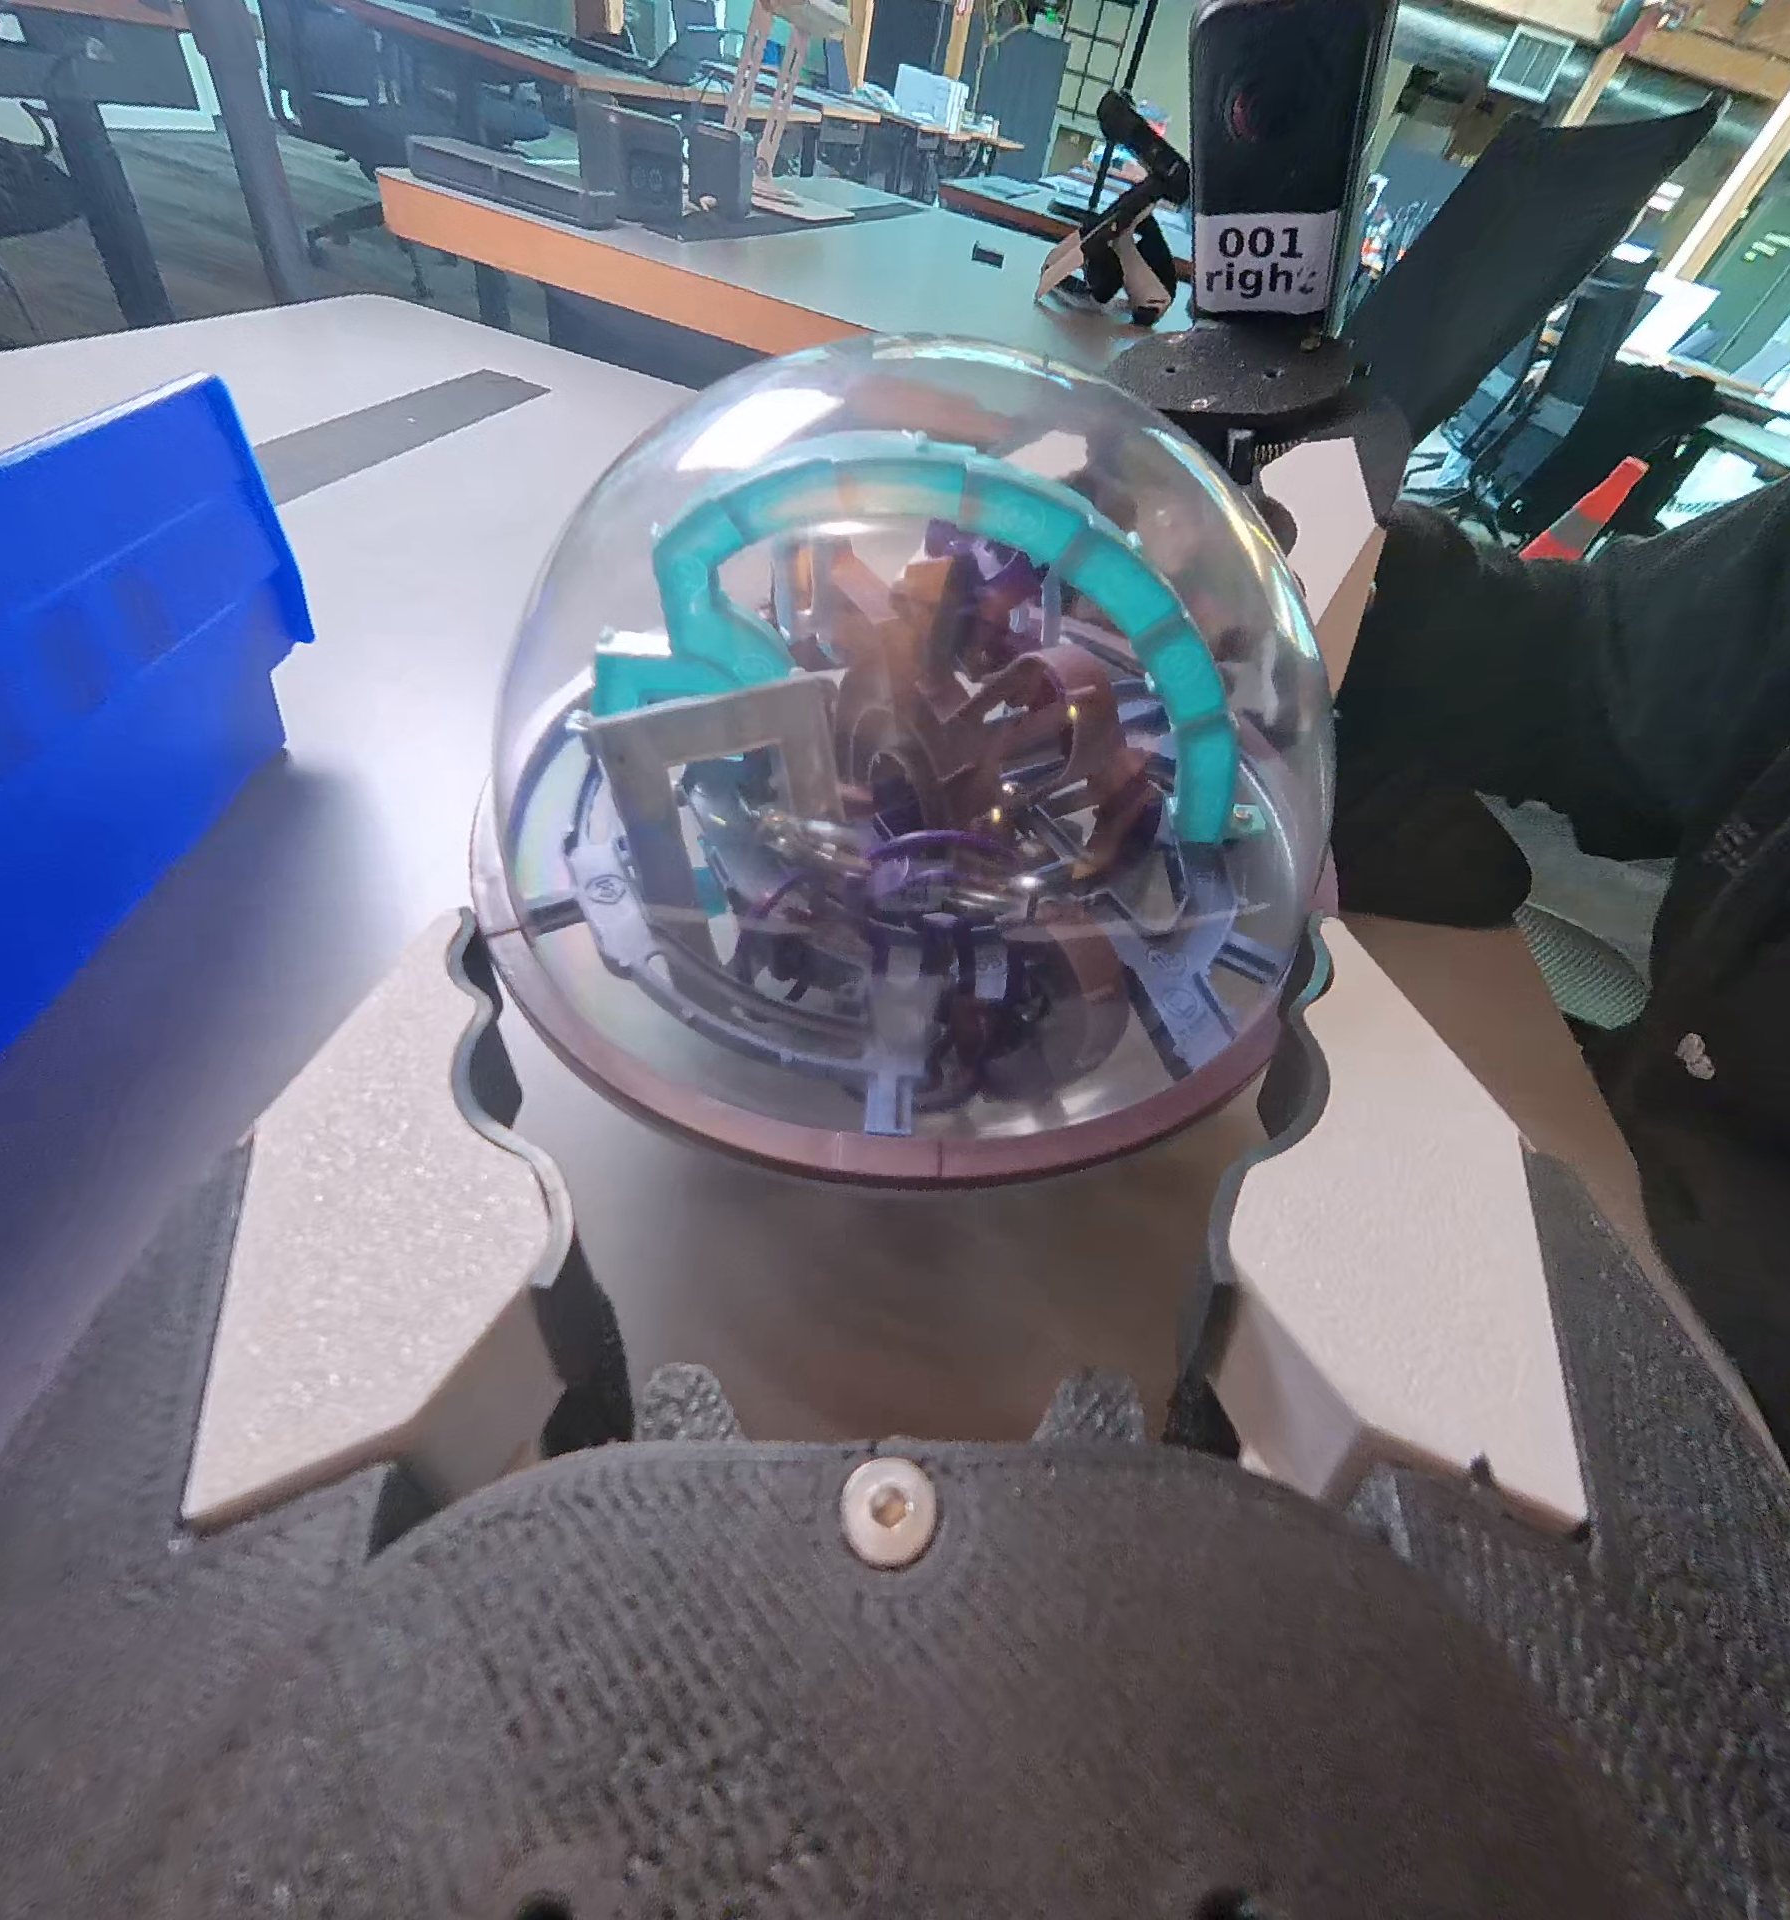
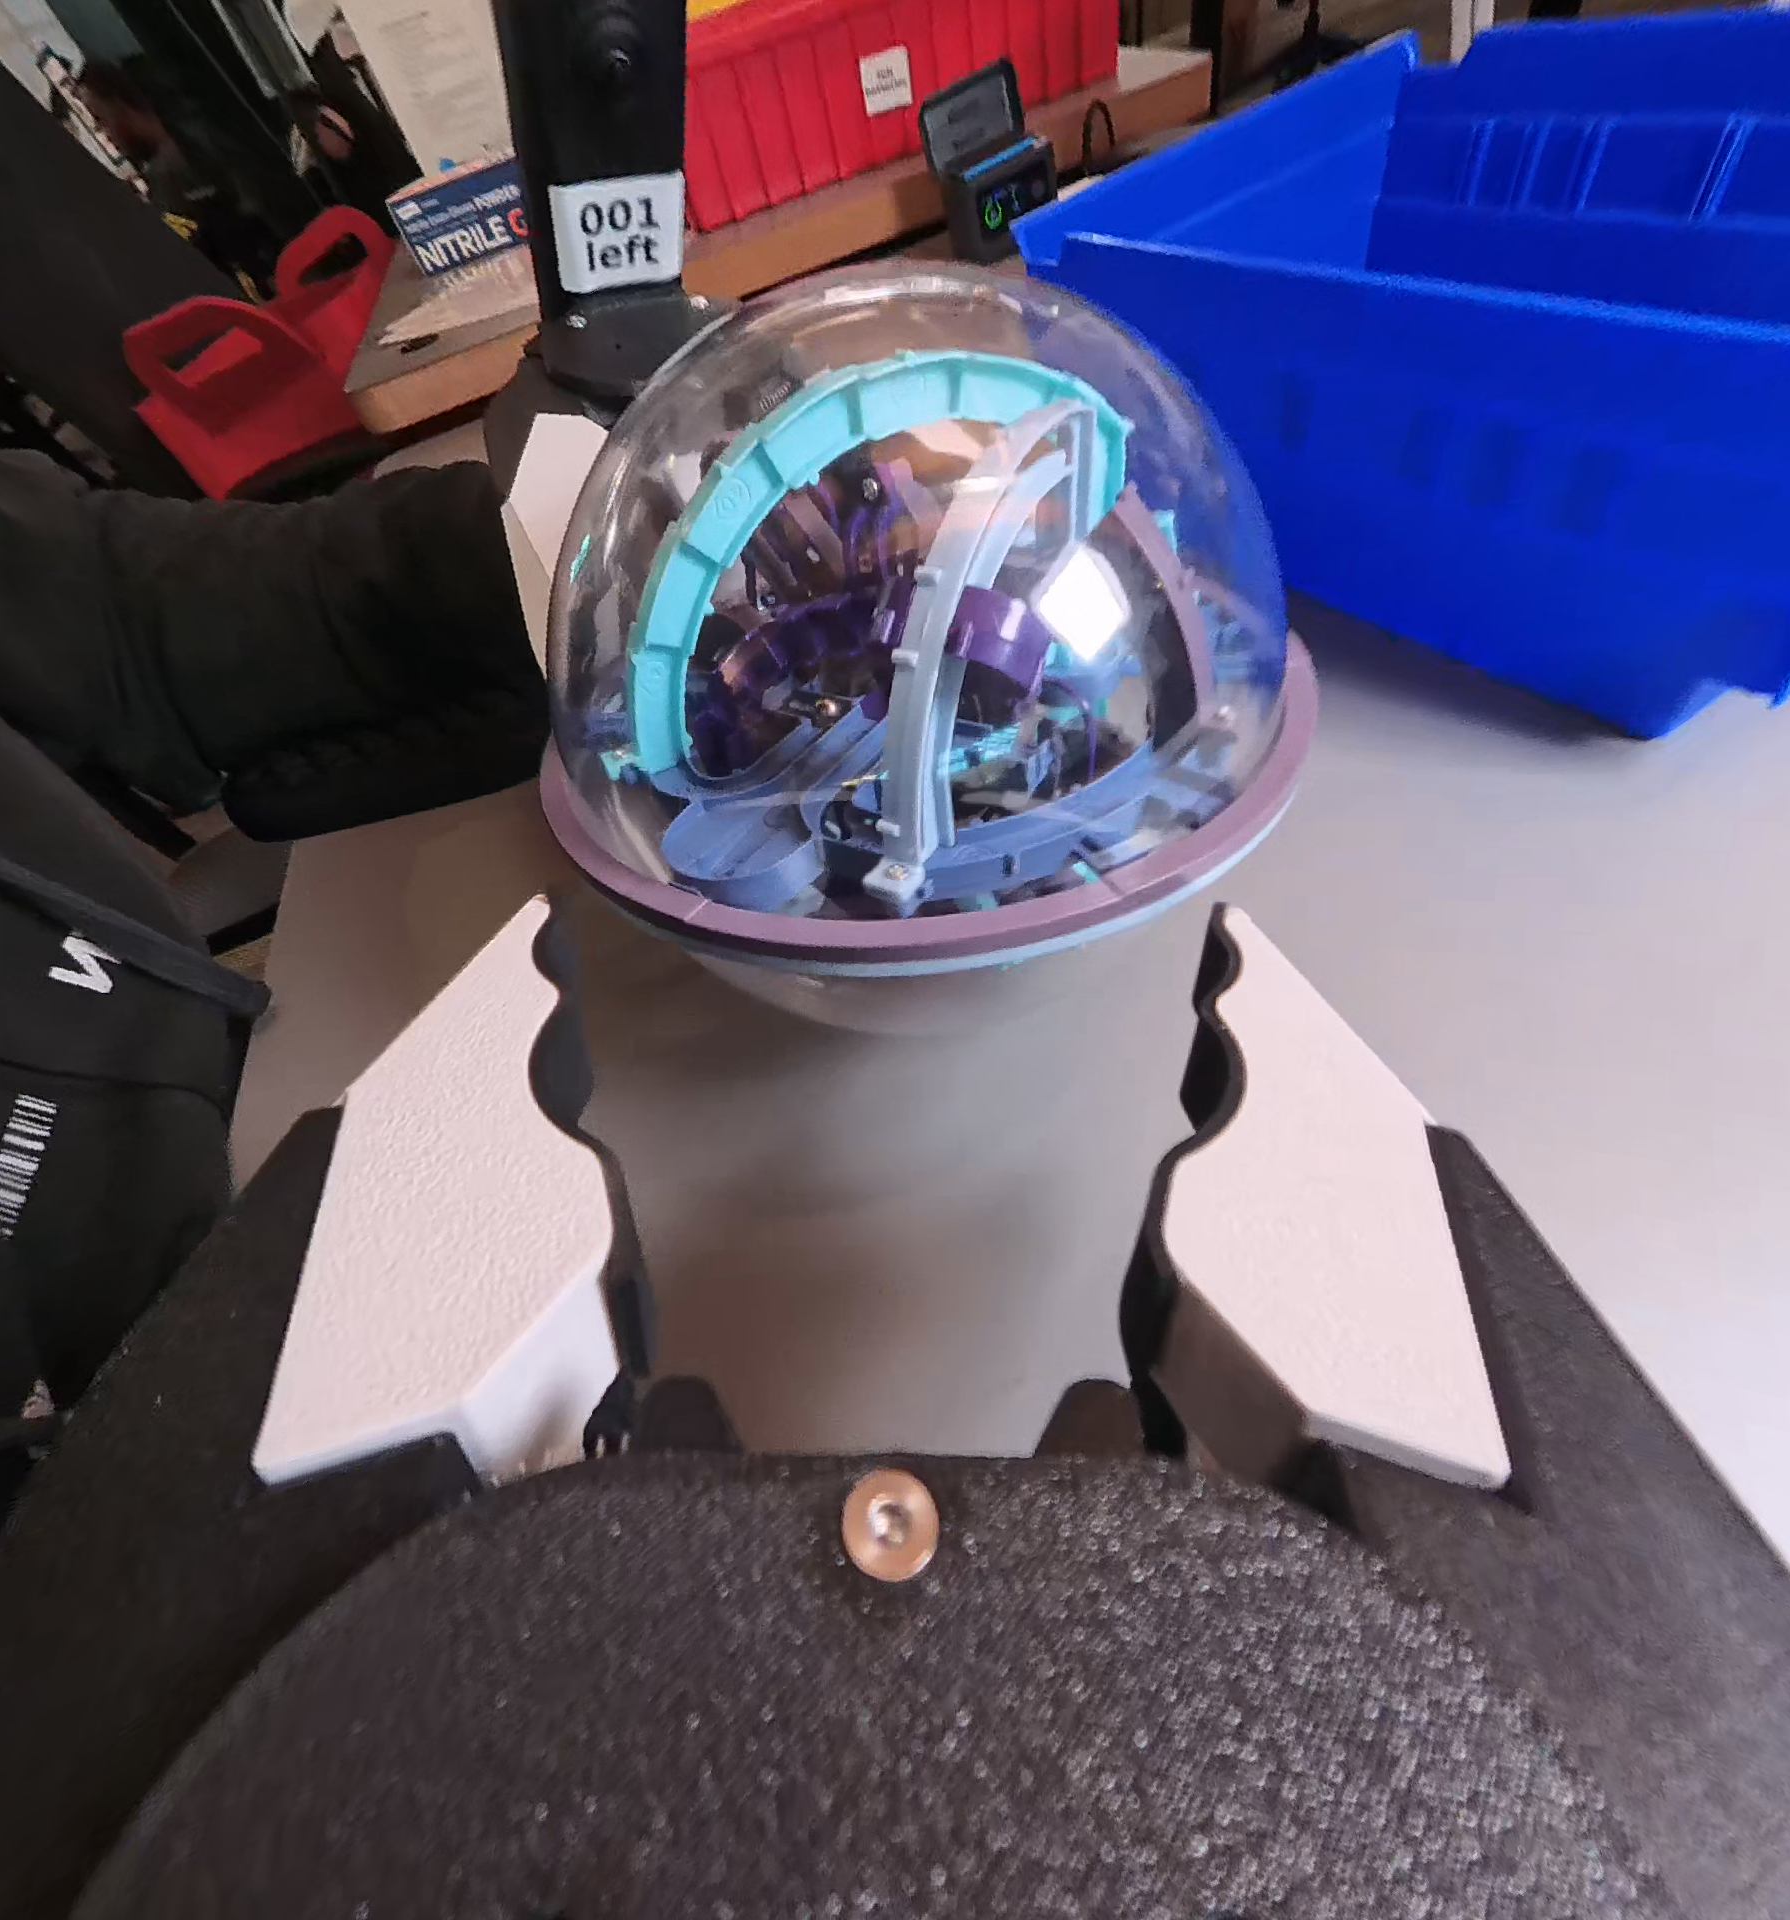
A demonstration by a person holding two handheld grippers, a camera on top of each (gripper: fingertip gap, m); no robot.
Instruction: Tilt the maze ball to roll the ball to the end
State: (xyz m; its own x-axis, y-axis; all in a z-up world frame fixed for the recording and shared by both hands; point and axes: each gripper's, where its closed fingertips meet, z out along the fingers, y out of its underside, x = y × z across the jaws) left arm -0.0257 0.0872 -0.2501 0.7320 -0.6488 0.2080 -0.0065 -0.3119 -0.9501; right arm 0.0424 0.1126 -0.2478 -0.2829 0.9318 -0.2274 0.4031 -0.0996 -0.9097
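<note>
The maze ball (image 1: 901,748) is a clear sphere with teal, brown and purple tracks and a mauve band round its middle. My left gripper (image 1: 891,935) is shut on it, with both fingertips (image 1: 467,940) pressed against the band at its sides, close over the grey table (image 1: 403,499). In the right wrist view the maze ball (image 2: 922,644) lies just beyond my right gripper (image 2: 886,925). That gripper is open, with its fingertips (image 2: 550,925) low in front of the ball's lower half and not pressing on it. I cannot pick out the small ball inside.
A blue bin (image 1: 91,675) stands left of the ball, and shows on the right in the right wrist view (image 2: 1493,364). A person's black sleeve (image 1: 1545,675) is close to the ball's other side. A red crate (image 2: 870,94) and other desks stand farther back.
</note>
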